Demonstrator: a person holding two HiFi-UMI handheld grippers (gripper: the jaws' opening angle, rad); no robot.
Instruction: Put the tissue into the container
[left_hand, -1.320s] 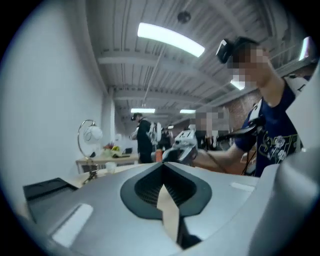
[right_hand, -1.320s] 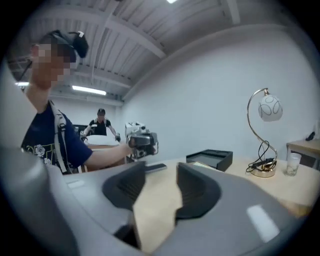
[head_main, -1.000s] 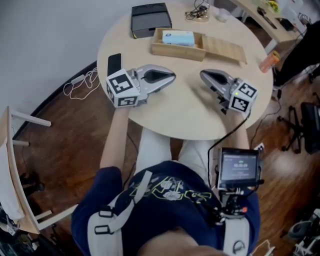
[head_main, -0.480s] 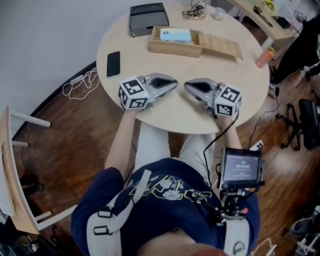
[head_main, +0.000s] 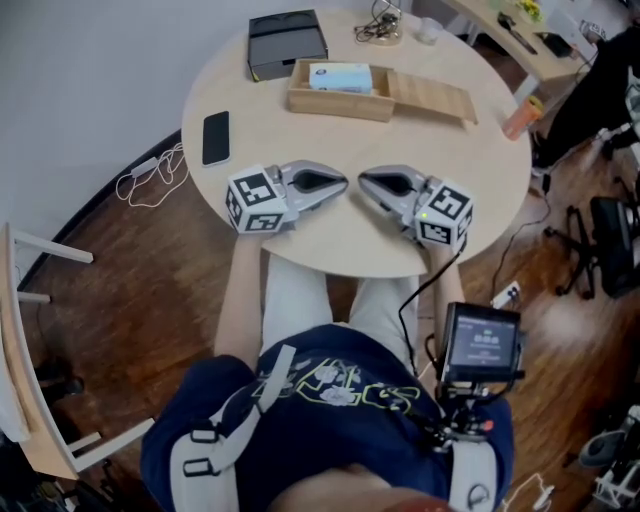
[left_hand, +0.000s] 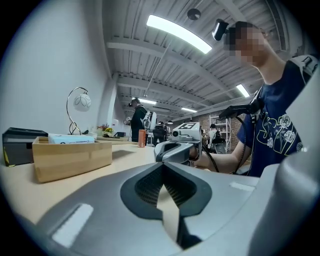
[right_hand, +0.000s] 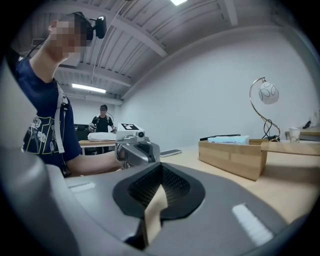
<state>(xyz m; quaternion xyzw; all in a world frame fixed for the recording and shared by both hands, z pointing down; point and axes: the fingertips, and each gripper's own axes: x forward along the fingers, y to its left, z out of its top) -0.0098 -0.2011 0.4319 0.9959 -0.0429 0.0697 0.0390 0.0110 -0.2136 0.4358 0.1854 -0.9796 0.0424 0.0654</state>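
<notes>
Looks done: the tissue pack (head_main: 340, 77) already lies inside the open wooden box (head_main: 335, 104) at the far side of the round table (head_main: 330, 245), with the wooden lid (head_main: 432, 96) beside it. The left gripper (head_main: 342, 184) and right gripper (head_main: 363, 181) are both clenched empty, tip to tip near the front edge, well apart from the box. Only the head view shows the phone (head_main: 215, 137). Only the gripper views show each jaw pair pressed together.

Bare bench (head_main: 350, 140) lies open in front of the wooden box (head_main: 335, 104); a phone (head_main: 215, 137) lies to its left.
</notes>
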